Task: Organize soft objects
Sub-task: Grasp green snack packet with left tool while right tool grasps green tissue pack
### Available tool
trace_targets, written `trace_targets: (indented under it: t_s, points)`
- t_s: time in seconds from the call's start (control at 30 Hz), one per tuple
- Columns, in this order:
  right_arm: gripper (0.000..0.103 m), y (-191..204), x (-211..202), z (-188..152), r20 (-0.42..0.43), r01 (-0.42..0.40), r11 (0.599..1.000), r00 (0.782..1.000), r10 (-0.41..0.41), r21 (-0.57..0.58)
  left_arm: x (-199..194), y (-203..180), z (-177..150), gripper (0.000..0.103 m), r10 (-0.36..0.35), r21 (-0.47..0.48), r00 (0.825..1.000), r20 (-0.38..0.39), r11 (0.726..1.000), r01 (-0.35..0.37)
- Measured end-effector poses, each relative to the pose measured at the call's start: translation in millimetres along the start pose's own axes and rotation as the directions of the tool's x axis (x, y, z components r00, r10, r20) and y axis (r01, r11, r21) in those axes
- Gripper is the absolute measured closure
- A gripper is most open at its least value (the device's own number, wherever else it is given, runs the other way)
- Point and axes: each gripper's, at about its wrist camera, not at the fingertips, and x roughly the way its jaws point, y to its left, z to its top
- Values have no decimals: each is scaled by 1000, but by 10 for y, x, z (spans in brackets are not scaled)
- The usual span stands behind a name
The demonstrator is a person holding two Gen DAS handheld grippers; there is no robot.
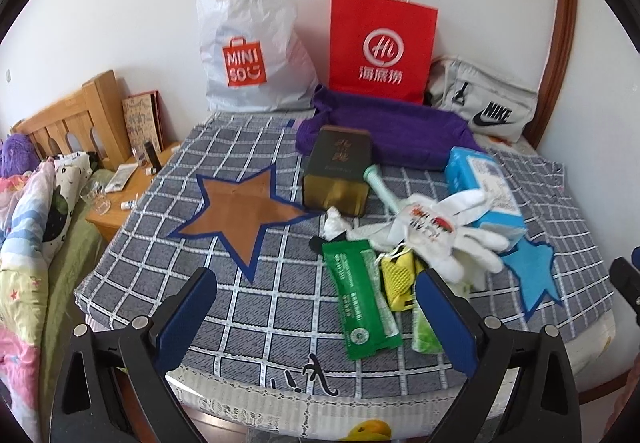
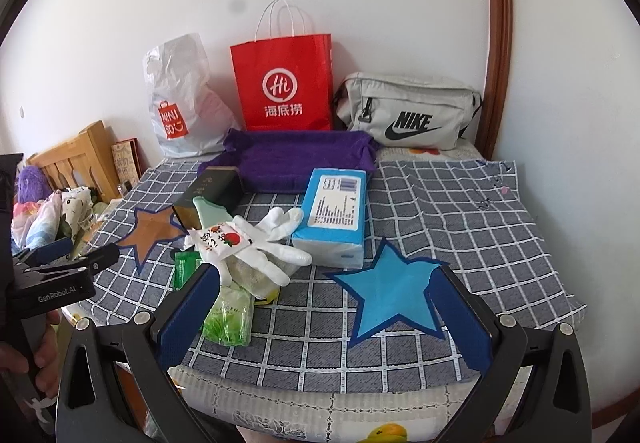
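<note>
we hold both grippers at the near edge of the checked cloth [image 1: 160, 243], and nothing is grasped: the left gripper [image 1: 316, 319] has its jaws spread wide over bare cloth, and the right gripper [image 2: 324, 315] stands just as wide over the blue star [image 2: 394, 299].

the soft things sit in a loose heap near the middle: white gloves [image 2: 272, 243] draped over a tangle of small packets, touching the blue tissue pack [image 2: 334, 211], with the purple towel [image 2: 296, 157] farther back. we judge the gloves the likeliest first pick. to do it well we come in from above on one glove's cuff or palm, not the fingers, and pinch only that layer, so the printed sachet [image 2: 222, 241] lying on top and the green packet [image 1: 360, 307] underneath do not ride along. lifting slowly should let the heap shed.

the dark box [image 1: 338, 171] is rigid and stands just behind the heap, so we keep the approach from the near side. open room lies over the brown star [image 1: 240, 209] to the left and the bare checks right of the tissue pack; the cloth's near edge drops away close to our jaws.
</note>
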Motion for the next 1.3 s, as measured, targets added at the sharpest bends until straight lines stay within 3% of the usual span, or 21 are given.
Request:
trace_targets:
  t_s: [0.2,0.5,0.73,0.87,1.0,1.1,1.3]
  points:
    - [0,-45,282,-81,-48,-2,1000,999,3,13,440,10,-111,9,3,7,996,-93,1000,-2]
    - [0,-142,578,-183,-88,-16,999,996,19,34,865,-170,-229,10,-11,42,984,-180,999,19]
    - [0,-257,795,-257,-135,-12,998,991,21,60,1101,-264,-256,13,-48,29,975,-217,998,55]
    - [0,-277,896,-279,-156,-12,998,988,22,63,1167,-312,-257,13,-28,39,976,-215,999,37]
    - [0,-257,976,-288,-173,-16,998,985,27,61,1258,-313,-264,27,-67,40,971,-231,996,78]
    - [0,-230,1010,-291,-180,-19,998,983,28,53,1205,-301,-247,49,-86,52,971,-221,994,100]
    - [0,-196,1038,-282,-180,-29,998,983,37,50,1185,-27,-218,50,-56,49,972,-227,996,69]
